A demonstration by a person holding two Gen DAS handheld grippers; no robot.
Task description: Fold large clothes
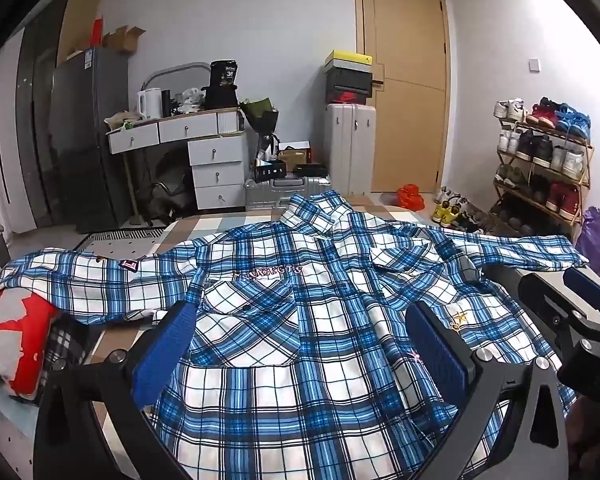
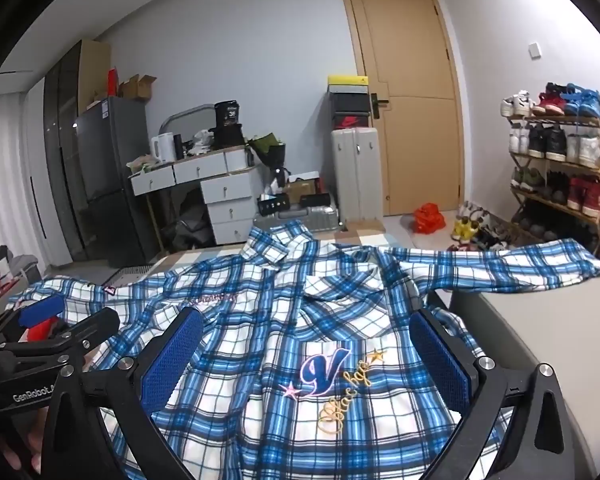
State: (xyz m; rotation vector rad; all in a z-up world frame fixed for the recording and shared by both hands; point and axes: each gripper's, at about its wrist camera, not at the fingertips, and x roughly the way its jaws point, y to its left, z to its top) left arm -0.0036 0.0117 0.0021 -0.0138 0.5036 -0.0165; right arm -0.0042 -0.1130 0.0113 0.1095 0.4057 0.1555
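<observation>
Plaid shirt is spread flat, front up, sleeves out; no fold is made yet. Fingers of left gripper and right gripper are held apart, nothing gripped.

Blue-and-white plaid shirt lies spread front-up, sleeves outstretched.

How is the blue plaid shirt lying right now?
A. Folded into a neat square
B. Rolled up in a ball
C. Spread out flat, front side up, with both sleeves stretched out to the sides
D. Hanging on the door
C: the plaid shirt lies open on the bed, chest embroidery showing, one sleeve reaching out to each side.
</observation>
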